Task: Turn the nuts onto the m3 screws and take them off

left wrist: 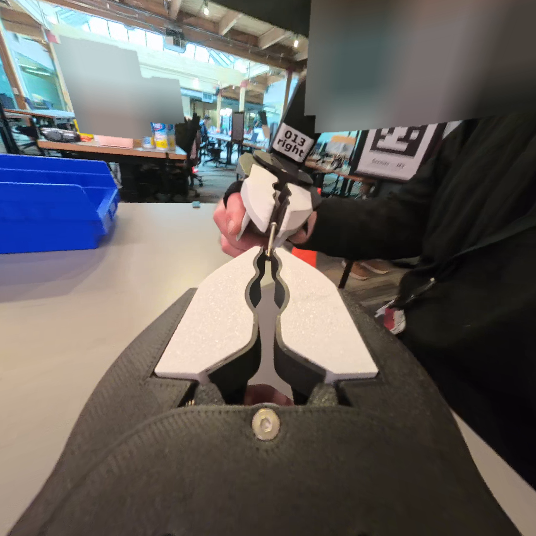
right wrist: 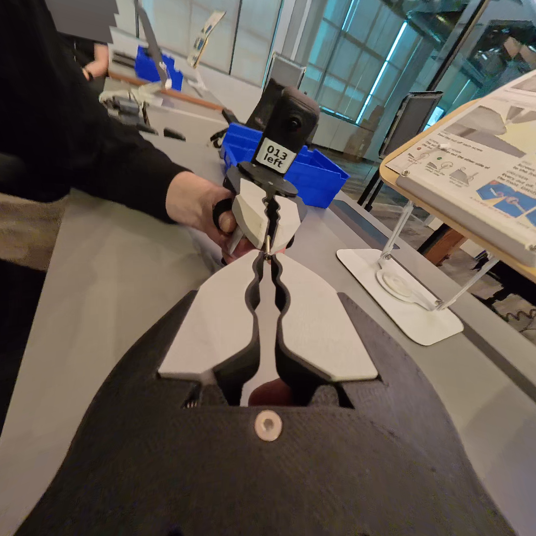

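Observation:
A thin silvery M3 screw [left wrist: 271, 239] spans the short gap between my two grippers, above the grey table [left wrist: 116, 290]. My left gripper [left wrist: 268, 256] is shut on the screw's near end. My right gripper [left wrist: 274, 224] faces it from beyond, shut on the far end. In the right wrist view, my right gripper [right wrist: 266, 256] pinches a small dark piece, seemingly the nut [right wrist: 266, 255], at the end of the screw [right wrist: 269, 246]. The left gripper [right wrist: 269, 240] holds the shaft beyond. Both are tip to tip, almost touching.
A blue bin [left wrist: 55, 203] stands on the table to the left; it also shows behind the left gripper [right wrist: 313, 177]. An instruction sheet on a tilted clear stand [right wrist: 478, 174] with a white base [right wrist: 400, 295] stands at the right. A person's hands [right wrist: 197, 203] grip both handles. Left and right tips are no more than a few centimetres apart.

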A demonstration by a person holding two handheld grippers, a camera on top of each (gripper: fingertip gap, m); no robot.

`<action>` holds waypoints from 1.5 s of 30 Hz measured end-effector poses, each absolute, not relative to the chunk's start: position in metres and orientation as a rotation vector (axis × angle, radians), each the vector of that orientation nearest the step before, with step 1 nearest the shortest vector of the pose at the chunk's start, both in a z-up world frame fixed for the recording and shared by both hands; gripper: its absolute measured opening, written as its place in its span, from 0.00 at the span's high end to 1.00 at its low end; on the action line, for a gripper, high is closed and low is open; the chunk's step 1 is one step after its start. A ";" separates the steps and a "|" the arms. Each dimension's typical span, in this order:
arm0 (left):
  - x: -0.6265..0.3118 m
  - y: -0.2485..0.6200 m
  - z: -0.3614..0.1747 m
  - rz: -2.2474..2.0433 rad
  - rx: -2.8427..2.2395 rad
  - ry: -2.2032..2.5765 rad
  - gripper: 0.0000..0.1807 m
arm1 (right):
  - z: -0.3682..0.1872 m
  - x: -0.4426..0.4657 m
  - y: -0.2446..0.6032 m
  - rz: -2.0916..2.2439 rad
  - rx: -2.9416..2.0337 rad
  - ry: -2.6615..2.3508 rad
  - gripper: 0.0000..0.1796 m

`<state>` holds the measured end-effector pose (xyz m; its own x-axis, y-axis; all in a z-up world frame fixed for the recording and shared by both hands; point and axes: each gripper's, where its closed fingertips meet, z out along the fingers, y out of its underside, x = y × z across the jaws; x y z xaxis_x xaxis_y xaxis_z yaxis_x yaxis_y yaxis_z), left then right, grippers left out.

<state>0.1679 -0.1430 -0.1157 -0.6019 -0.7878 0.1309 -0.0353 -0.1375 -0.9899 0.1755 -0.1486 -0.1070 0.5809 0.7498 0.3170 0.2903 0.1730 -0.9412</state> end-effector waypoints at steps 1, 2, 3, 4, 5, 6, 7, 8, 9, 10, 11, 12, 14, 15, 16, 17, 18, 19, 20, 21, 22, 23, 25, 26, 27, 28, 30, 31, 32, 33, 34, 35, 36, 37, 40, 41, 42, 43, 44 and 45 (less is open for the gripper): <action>0.167 -0.144 -0.115 -1.824 -0.933 1.589 0.98 | -0.106 0.175 -0.150 0.391 -1.406 -0.993 0.97; 0.167 -0.146 -0.114 -1.859 -0.934 1.588 0.98 | -0.105 0.174 -0.151 0.385 -1.402 -1.020 0.97; 0.167 -0.147 -0.114 -1.884 -0.940 1.583 0.98 | -0.104 0.174 -0.152 0.371 -1.400 -1.042 0.97; 0.166 -0.148 -0.113 -1.905 -0.944 1.583 0.98 | -0.104 0.174 -0.152 0.352 -1.396 -1.067 0.97; 0.165 -0.148 -0.113 -1.929 -0.948 1.588 0.98 | -0.104 0.174 -0.152 0.334 -1.393 -1.089 0.97; 0.165 -0.148 -0.113 -1.949 -0.953 1.586 0.98 | -0.104 0.174 -0.152 0.304 -1.391 -1.110 0.97; 0.165 -0.148 -0.113 -1.968 -0.964 1.584 0.98 | -0.105 0.173 -0.151 0.271 -1.390 -1.133 0.97; 0.165 -0.147 -0.114 -1.981 -0.973 1.583 0.98 | -0.106 0.173 -0.151 0.253 -1.395 -1.153 0.97; 0.165 -0.146 -0.114 -1.977 -0.973 1.580 0.98 | -0.107 0.173 -0.151 0.248 -1.400 -1.160 0.97; 0.165 -0.146 -0.115 -1.964 -0.975 1.583 0.98 | -0.108 0.174 -0.150 0.241 -1.405 -1.162 0.97; 0.166 -0.145 -0.116 -1.938 -0.975 1.586 0.98 | -0.109 0.175 -0.149 0.235 -1.410 -1.162 0.97; 0.167 -0.144 -0.118 -1.902 -0.970 1.596 0.98 | -0.110 0.176 -0.149 0.243 -1.421 -1.154 0.97; 0.168 -0.145 -0.122 -1.843 -0.964 1.628 0.98 | -0.110 0.176 -0.149 0.273 -1.428 -1.124 0.97; 0.168 -0.145 -0.123 -1.824 -0.959 1.632 0.98 | -0.111 0.176 -0.149 0.293 -1.436 -1.108 0.97; 0.168 -0.145 -0.123 -1.819 -0.953 1.628 0.98 | -0.112 0.177 -0.149 0.315 -1.446 -1.092 0.97; 0.169 -0.145 -0.123 -1.811 -0.950 1.628 0.98 | -0.112 0.177 -0.149 0.331 -1.448 -1.076 0.97; 0.169 -0.145 -0.124 -1.795 -0.944 1.628 0.98 | -0.113 0.176 -0.150 0.346 -1.445 -1.060 0.97; 0.169 -0.145 -0.124 -1.784 -0.940 1.632 0.98 | -0.114 0.176 -0.150 0.360 -1.448 -1.047 0.97; 0.169 -0.146 -0.125 -1.769 -0.938 1.639 0.98 | -0.115 0.177 -0.150 0.370 -1.454 -1.035 0.97; 0.170 -0.146 -0.127 -1.745 -0.937 1.647 0.98 | -0.116 0.178 -0.150 0.378 -1.459 -1.019 0.97; 0.171 -0.146 -0.128 -1.729 -0.934 1.650 0.98 | -0.117 0.178 -0.150 0.392 -1.464 -0.999 0.97; 0.171 -0.146 -0.129 -1.719 -0.933 1.654 0.98 | -0.119 0.179 -0.151 0.412 -1.471 -0.980 0.97; 0.172 -0.147 -0.132 -1.669 -0.922 1.670 0.98 | -0.120 0.179 -0.152 0.446 -1.479 -0.937 0.97; 0.172 -0.148 -0.132 -1.663 -0.917 1.669 0.98 | -0.120 0.179 -0.152 0.471 -1.482 -0.910 0.97; 0.172 -0.148 -0.131 -1.667 -0.912 1.662 0.98 | -0.120 0.180 -0.153 0.489 -1.488 -0.888 0.97; 0.173 -0.149 -0.131 -1.655 -0.909 1.662 0.98 | -0.120 0.181 -0.153 0.495 -1.493 -0.868 0.97; 0.173 -0.150 -0.131 -1.631 -0.902 1.672 0.98 | -0.120 0.180 -0.155 0.511 -1.501 -0.834 0.97; 0.172 -0.151 -0.131 -1.630 -0.898 1.669 0.98 | -0.121 0.180 -0.156 0.511 -1.508 -0.820 0.97; 0.173 -0.152 -0.131 -1.627 -0.900 1.666 0.98 | -0.120 0.181 -0.156 0.513 -1.514 -0.797 0.97; 0.174 -0.152 -0.131 -1.623 -0.900 1.665 0.98 | -0.120 0.182 -0.157 0.522 -1.520 -0.775 0.97; 0.174 -0.153 -0.131 -1.613 -0.894 1.664 0.98 | -0.120 0.182 -0.157 0.534 -1.525 -0.757 0.97; 0.174 -0.154 -0.131 -1.604 -0.889 1.664 0.98 | -0.120 0.182 -0.158 0.547 -1.529 -0.738 0.97; 0.174 -0.155 -0.131 -1.599 -0.885 1.667 0.98 | -0.120 0.182 -0.160 0.562 -1.531 -0.724 0.97; 0.174 -0.157 -0.131 -1.589 -0.878 1.669 0.98 | -0.119 0.182 -0.161 0.583 -1.532 -0.711 0.97; 0.174 -0.161 -0.131 -1.527 -0.850 1.681 0.98 | -0.115 0.182 -0.164 0.650 -1.528 -0.659 0.97; 0.174 -0.163 -0.132 -1.505 -0.845 1.687 0.98 | -0.115 0.182 -0.165 0.667 -1.529 -0.645 0.97; 0.175 -0.164 -0.134 -1.487 -0.843 1.692 0.98 | -0.115 0.181 -0.166 0.683 -1.535 -0.633 0.97; 0.174 -0.166 -0.135 -1.477 -0.840 1.698 0.98 | -0.115 0.181 -0.167 0.693 -1.541 -0.623 0.97; 0.174 -0.167 -0.137 -1.467 -0.839 1.706 0.98 | -0.116 0.180 -0.168 0.700 -1.545 -0.615 0.97; 0.174 -0.167 -0.138 -1.451 -0.835 1.709 0.98 | -0.116 0.180 -0.168 0.712 -1.551 -0.606 0.97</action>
